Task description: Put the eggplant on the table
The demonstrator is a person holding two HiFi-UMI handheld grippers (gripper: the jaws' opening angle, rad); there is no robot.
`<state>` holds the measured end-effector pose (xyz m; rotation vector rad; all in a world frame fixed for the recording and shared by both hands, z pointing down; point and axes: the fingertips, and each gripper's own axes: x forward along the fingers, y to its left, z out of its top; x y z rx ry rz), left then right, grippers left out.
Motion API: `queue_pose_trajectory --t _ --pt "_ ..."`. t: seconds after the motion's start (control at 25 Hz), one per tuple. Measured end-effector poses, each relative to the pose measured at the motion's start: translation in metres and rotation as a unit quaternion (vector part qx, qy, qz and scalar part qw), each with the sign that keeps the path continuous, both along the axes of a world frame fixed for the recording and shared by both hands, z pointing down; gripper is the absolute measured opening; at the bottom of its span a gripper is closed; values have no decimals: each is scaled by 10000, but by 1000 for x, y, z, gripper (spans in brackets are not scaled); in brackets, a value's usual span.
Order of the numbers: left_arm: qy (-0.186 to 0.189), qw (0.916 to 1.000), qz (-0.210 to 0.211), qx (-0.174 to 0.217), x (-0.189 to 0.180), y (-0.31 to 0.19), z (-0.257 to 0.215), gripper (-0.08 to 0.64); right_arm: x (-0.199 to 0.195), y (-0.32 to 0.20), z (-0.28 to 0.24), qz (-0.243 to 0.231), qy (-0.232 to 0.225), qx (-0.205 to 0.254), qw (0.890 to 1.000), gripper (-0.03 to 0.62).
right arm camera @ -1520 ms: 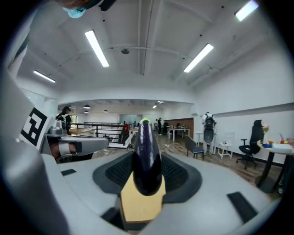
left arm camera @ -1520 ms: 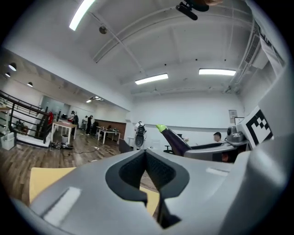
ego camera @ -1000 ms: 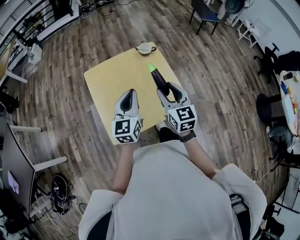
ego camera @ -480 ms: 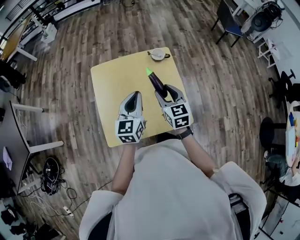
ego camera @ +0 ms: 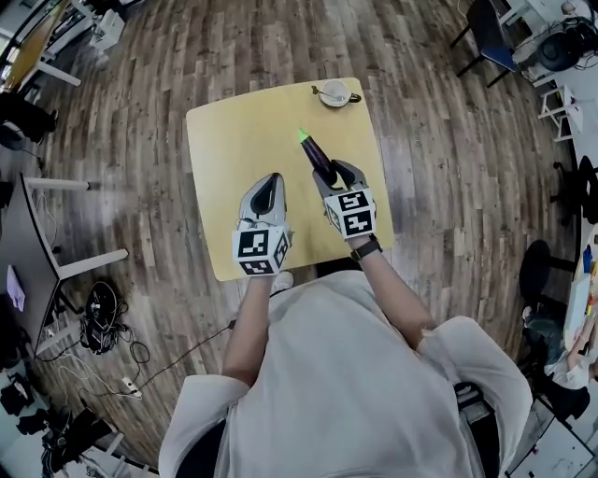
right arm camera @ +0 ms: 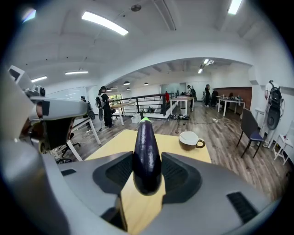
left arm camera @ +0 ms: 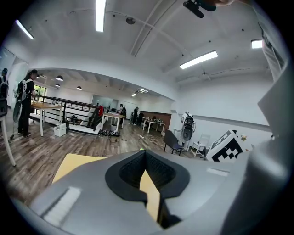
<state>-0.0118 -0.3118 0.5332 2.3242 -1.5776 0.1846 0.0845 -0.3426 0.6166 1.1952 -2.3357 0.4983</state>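
A dark purple eggplant (ego camera: 320, 161) with a green tip hangs over the right half of the yellow table (ego camera: 243, 131), tip pointing away from me. My right gripper (ego camera: 334, 174) is shut on its thick end; in the right gripper view the eggplant (right arm camera: 147, 153) is pinched between both pads of that gripper (right arm camera: 147, 170) and sticks out forward. My left gripper (ego camera: 268, 184) is over the table's near part, to the left of the eggplant. In the left gripper view this gripper (left arm camera: 146, 158) is shut with nothing held.
A brown cup on a saucer (ego camera: 334, 92) sits at the table's far right corner, also in the right gripper view as the cup (right arm camera: 189, 139). Wooden floor surrounds the table. A desk (ego camera: 37, 233) stands at the left, a blue chair (ego camera: 486, 28) at the far right.
Both grippers have sunk toward the table, the right one more. The eggplant stays in the right gripper and now tilts further down.
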Motion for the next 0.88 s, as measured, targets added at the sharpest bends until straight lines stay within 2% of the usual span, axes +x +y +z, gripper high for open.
queue_pose_trajectory --t 0.2,0.4,0.64,0.88 --pt "-3 9996 24 -292 0 -11 19 8 5 -20 36 70 357 -131 9993 193" --pt "-150 9982 141 -559 -3 -12 44 7 9 -31 79 341 422 -500 9973 193" --pt "-385 9960 419 -687 12 -15 66 8 16 -43 115 517 451 -825 9942 193" --pt "-271 9965 468 -645 22 -24 70 8 22 -54 138 614 534 -1048 9912 193"
